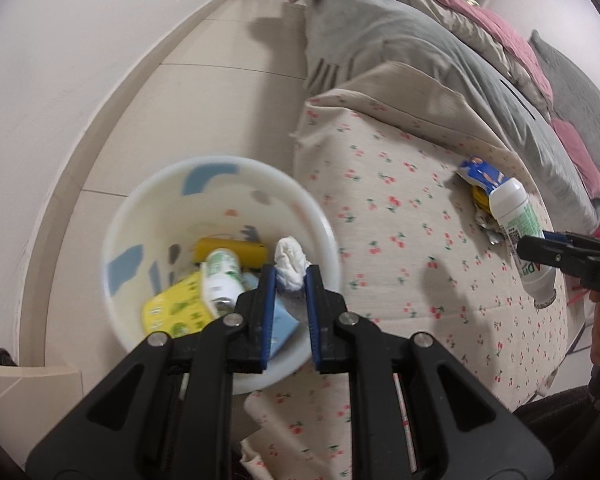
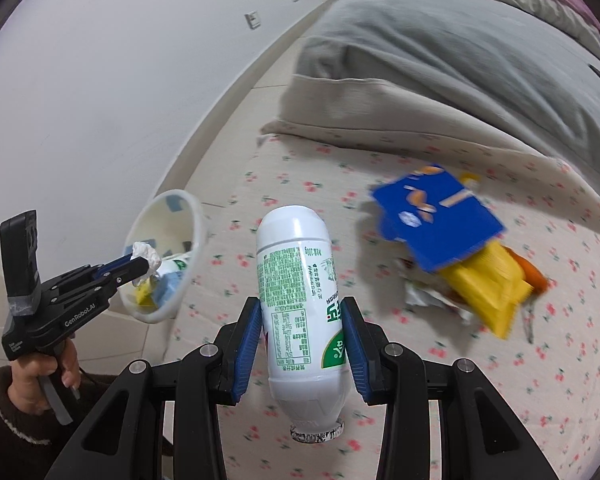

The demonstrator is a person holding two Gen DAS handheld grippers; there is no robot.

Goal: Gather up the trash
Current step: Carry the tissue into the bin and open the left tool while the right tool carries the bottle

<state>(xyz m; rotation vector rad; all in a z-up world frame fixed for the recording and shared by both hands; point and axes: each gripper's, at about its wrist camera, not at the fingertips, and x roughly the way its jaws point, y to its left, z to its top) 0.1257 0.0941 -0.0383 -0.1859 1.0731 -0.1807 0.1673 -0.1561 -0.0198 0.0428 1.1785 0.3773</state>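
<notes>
My left gripper (image 1: 291, 274) is shut on a crumpled white tissue (image 1: 290, 260) and hangs over the white waste bin (image 1: 120, 216) on the floor beside the bed. Inside the bin lie a white bottle with green print (image 1: 220, 278), a yellow carton (image 1: 176, 308) and other rubbish. My right gripper (image 2: 302, 312) is shut on a white plastic bottle with a green label (image 2: 296, 300), held above the bed with its cap end toward the camera. The right wrist view also shows the left gripper (image 2: 140, 266) with the tissue (image 2: 146, 254) at the bin (image 2: 198, 240).
On the cherry-print bedsheet (image 2: 540, 360) lie a blue packet (image 2: 440, 220), a yellow packet (image 2: 488, 284) and crumpled foil (image 2: 424, 298). A grey pillow (image 2: 440, 52) and pink blankets (image 1: 500, 28) fill the far side of the bed. A white wall (image 1: 60, 60) borders the tiled floor (image 1: 220, 92).
</notes>
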